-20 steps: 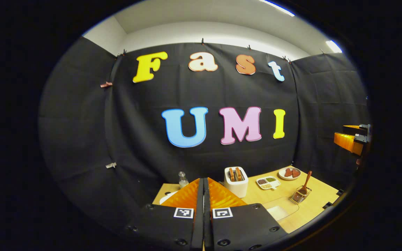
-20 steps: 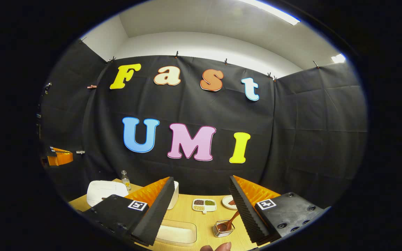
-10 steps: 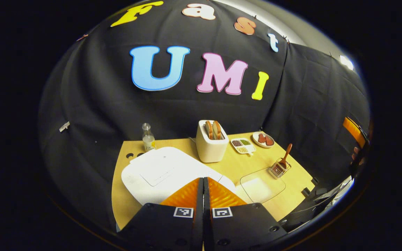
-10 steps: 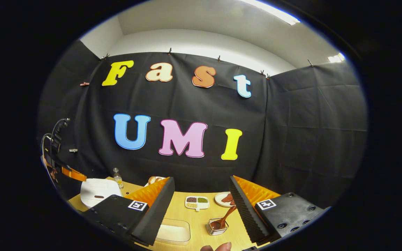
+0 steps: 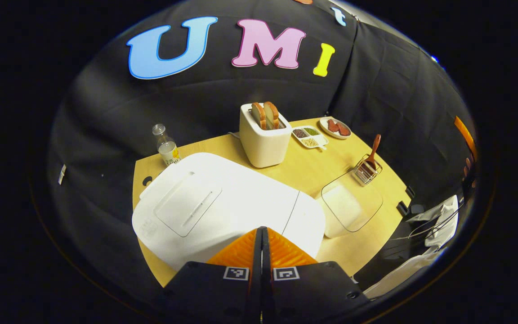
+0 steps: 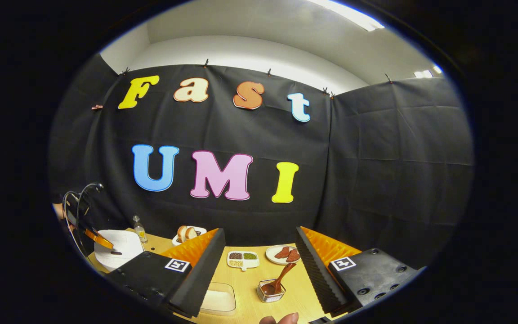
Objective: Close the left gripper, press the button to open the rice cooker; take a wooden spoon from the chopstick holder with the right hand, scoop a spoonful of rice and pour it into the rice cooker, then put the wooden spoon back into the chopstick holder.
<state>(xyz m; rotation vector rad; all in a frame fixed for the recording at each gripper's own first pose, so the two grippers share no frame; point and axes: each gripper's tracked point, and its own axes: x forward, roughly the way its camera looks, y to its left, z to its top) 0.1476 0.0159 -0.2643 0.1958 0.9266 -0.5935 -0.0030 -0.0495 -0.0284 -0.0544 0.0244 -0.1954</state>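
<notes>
The white rice cooker (image 5: 223, 211) sits closed at the table's near left, right under my left gripper (image 5: 261, 230), which is shut with nothing between its fingers and hovers just above the cooker's front. A wooden spoon (image 5: 374, 146) stands in the wire chopstick holder (image 5: 369, 170), beside a clear box of rice (image 5: 351, 204). My right gripper (image 6: 259, 230) is open and empty, held back from the table. Beyond it stand the spoon (image 6: 281, 279) in the holder (image 6: 271, 291), the rice box (image 6: 218, 300) and the cooker (image 6: 115, 245), with the left gripper (image 6: 92, 236) over it.
A toaster (image 5: 262, 135) holding two slices stands behind the cooker, with a small bottle (image 5: 167, 146) to its left. A divided dish (image 5: 309, 136) and a plate (image 5: 335, 127) lie at the back right. White cloth and cables (image 5: 439, 220) hang off the table's right edge.
The left gripper has tipped down and come close over the rice cooker, still shut. The right gripper has drifted a little, still open.
</notes>
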